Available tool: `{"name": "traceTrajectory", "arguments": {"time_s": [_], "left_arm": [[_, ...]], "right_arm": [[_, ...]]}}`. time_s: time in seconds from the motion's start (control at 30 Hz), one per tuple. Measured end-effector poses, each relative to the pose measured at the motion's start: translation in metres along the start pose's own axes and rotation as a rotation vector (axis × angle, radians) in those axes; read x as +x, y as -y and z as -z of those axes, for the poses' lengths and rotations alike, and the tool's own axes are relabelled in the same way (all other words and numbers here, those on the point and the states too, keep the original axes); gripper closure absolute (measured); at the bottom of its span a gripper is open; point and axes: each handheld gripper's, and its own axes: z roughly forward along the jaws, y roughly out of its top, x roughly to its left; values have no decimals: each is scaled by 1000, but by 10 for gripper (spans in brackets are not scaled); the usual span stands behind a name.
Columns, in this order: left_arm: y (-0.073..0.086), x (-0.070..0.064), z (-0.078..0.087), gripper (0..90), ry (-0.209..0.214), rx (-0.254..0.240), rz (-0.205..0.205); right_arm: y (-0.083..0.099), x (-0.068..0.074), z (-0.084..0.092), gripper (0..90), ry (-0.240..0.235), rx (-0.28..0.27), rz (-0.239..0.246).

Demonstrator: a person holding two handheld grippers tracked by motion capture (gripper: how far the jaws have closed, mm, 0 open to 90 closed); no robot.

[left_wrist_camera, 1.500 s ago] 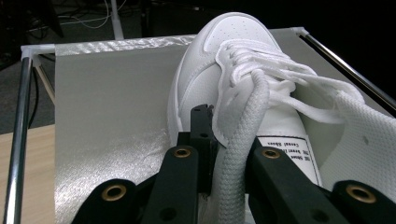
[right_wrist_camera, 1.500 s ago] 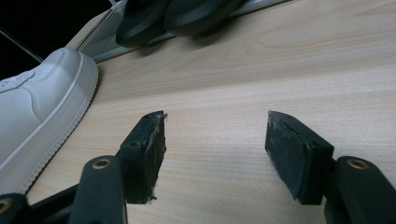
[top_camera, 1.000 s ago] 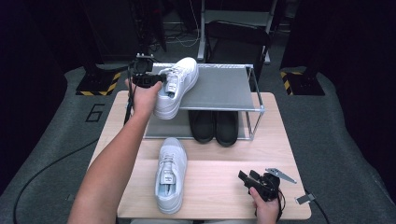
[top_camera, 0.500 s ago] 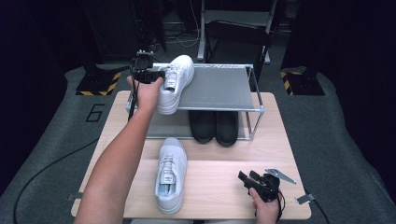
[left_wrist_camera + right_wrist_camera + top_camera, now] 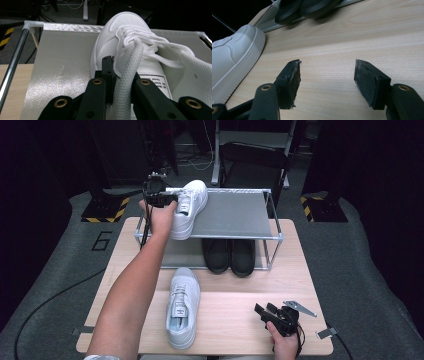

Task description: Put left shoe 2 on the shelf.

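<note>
The left gripper (image 5: 167, 200) has its fingers (image 5: 108, 67) clamped on the padded collar of a white sneaker (image 5: 187, 210), pinching the thick collar edge between them. That sneaker lies partly on the grey top shelf of the shoe rack (image 5: 235, 215), its toe pointing away beyond the fingers and its heel end hanging over the rack's front rail, just below the hand. In the left gripper view the laces (image 5: 140, 40) and the tongue label sit just right of the fingers, with the silvery shelf surface to their left.

The right gripper (image 5: 272, 314) rests low over the table (image 5: 235, 330), fingers (image 5: 289, 80) spread apart with bare wood between them. The second white sneaker (image 5: 182, 307) lies flat on the table, off to the left of those fingers. A pair of black shoes (image 5: 230, 255) stands on the rack's lower level, beyond them.
</note>
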Motion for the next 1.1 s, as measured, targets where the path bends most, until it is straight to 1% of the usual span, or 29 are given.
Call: {"name": "traceTrajectory", "arguments": {"time_s": [0.03,0.1,0.17,0.2,0.23,0.3,0.37,0.47,0.5,0.6,0.67,0.7,0.83,0.87,0.93,1.07,1.1], "left_arm": [[0,-1,0,838,0,-1,8],[1,-3,-2,838,-7,-10,2],[0,-2,-3,838,-3,-16,9],[0,-1,-3,839,1,-17,18],[0,-1,-3,839,1,-18,19],[0,0,-4,840,-2,-23,35],[0,-1,-6,840,-9,-27,33],[0,-1,-6,840,-8,-33,37],[0,-1,-7,840,-10,-34,38],[1,-2,-8,831,-17,-22,20],[0,0,-8,811,-7,-14,18],[0,2,-8,800,6,-1,22],[0,5,-8,706,35,16,29],[0,5,-7,681,43,18,29],[-1,5,-5,638,67,3,29],[-2,3,-1,530,72,4,-11],[-2,2,1,514,75,5,-15]], "right_arm": [[0,0,0,376,0,0,-1],[0,-1,0,376,5,-1,8],[0,0,0,376,1,0,0],[0,-1,0,376,-2,-3,6],[0,0,0,376,-2,-1,3],[0,0,0,376,-3,-1,4],[0,0,0,376,-3,1,4],[0,0,0,376,-5,0,4],[0,0,-1,376,-8,-5,12],[0,0,-1,376,-9,-4,15],[0,1,-1,376,-9,-3,15],[0,1,-1,376,-6,3,10],[0,2,-2,376,-10,-3,24],[1,2,-2,376,-11,-3,26],[1,3,-2,376,-11,-1,24],[0,2,-3,376,-12,-7,22],[0,2,-2,376,-8,-3,22]]}}
